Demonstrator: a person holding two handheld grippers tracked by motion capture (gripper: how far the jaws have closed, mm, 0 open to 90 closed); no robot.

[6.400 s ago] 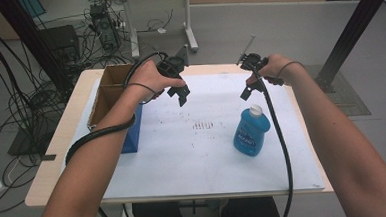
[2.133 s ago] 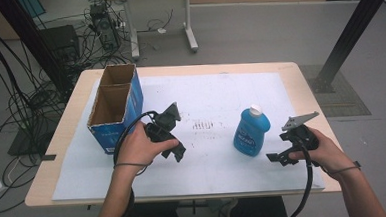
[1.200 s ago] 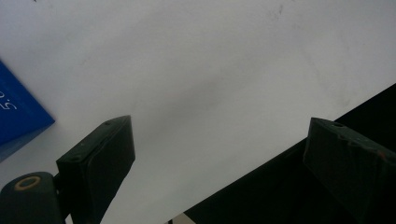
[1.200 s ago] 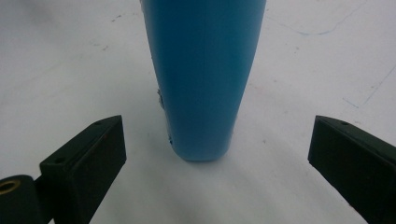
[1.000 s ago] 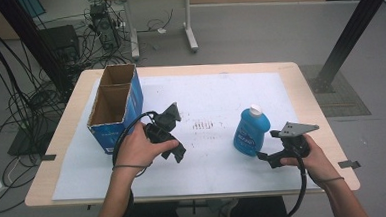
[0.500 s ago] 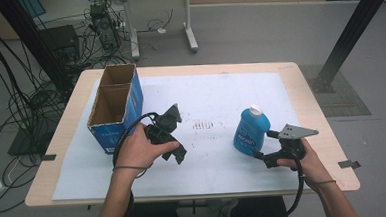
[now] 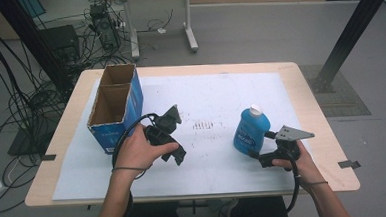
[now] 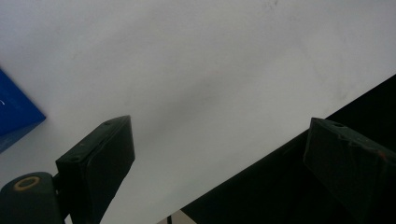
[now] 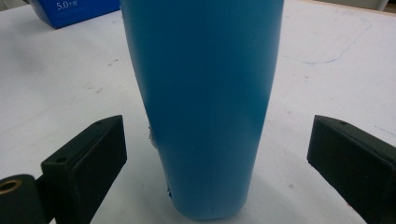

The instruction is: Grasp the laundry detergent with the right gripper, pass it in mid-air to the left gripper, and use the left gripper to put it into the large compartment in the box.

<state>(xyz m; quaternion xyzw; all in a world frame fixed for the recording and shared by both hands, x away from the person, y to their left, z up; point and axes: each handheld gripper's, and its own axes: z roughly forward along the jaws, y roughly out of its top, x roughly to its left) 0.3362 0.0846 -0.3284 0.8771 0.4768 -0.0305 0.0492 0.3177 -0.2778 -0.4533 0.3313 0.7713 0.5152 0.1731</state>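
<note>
Our right gripper (image 7: 257,147) has closed in on the blue bottle (image 7: 250,130), standing right of centre on the bench (image 7: 310,97); its fingers (image 9: 86,158), apart, now flank the bottle, ready to clamp. Our left gripper (image 7: 176,154), fingers apart, idles near the cardboard box (image 7: 113,110)

Black left gripper (image 7: 175,150), black right gripper (image 7: 257,146) with grey three-cornered plate; black cables; bare forearms.
</note>
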